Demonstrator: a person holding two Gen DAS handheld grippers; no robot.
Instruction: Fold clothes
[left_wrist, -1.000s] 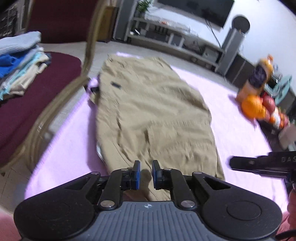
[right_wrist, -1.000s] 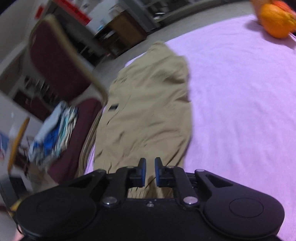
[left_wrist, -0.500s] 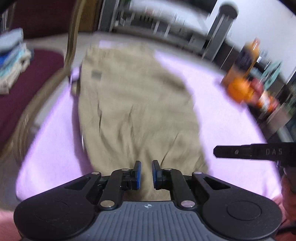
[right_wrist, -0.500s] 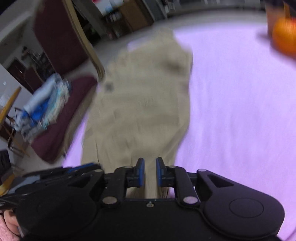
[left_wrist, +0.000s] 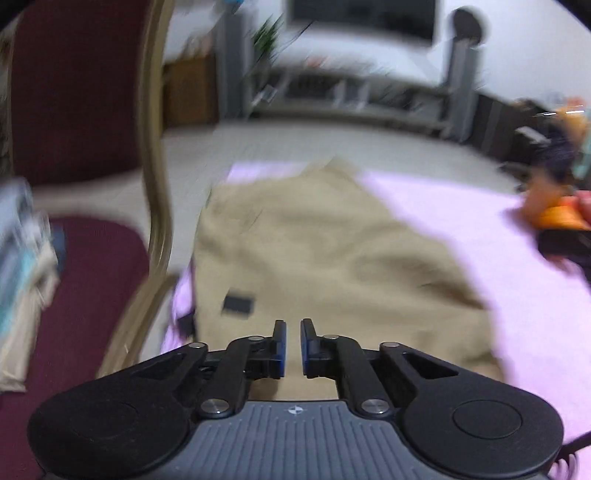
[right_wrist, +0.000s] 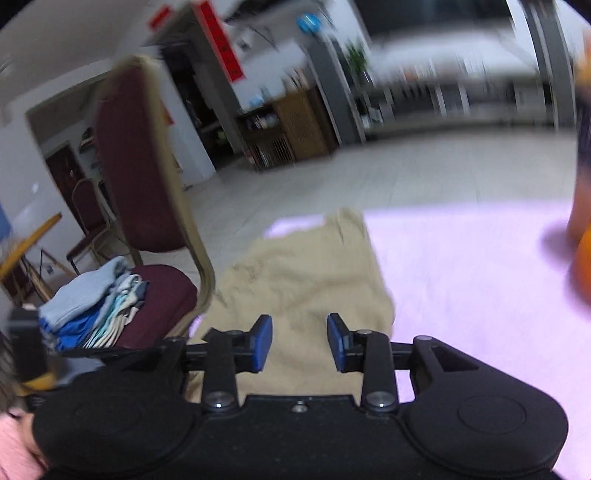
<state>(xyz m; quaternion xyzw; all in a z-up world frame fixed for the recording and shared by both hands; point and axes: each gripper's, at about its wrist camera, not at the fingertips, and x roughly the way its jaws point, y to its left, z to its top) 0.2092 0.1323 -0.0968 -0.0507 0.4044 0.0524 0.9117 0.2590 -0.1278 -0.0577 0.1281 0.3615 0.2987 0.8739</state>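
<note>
The tan garment (left_wrist: 325, 258) lies spread on the pink-covered worktop (left_wrist: 517, 288), long axis running from the grippers out toward twelve o'clock, its far end near the worktop's far edge. Both views are smeared by motion, so the fine creases are hard to read.

The left gripper (left_wrist: 293, 345) sits over the near part of the cloth, jaws almost together with only a thin slit between them, and nothing visibly pinched in that slit. A small dark label (left_wrist: 239, 304) shows on the fabric at about eleven o'clock from its tips.

The right gripper (right_wrist: 300, 341) has its jaws well apart, and the tan cloth fills the gap beneath them. In that view the garment (right_wrist: 306, 280) reaches away to twelve o'clock, its right edge falling at about one o'clock, with bare pink worktop (right_wrist: 461, 277) beyond.

Both grippers ride at the near end, side by side, neither clearly nearer. Whether this is a full-length garment or one already doubled over, the blur does not settle.

At nine o'clock stands a maroon chair (right_wrist: 147, 288) carrying a stack of folded clothes (right_wrist: 88, 306). Something orange (left_wrist: 557, 218) sits at two o'clock on the worktop.
</note>
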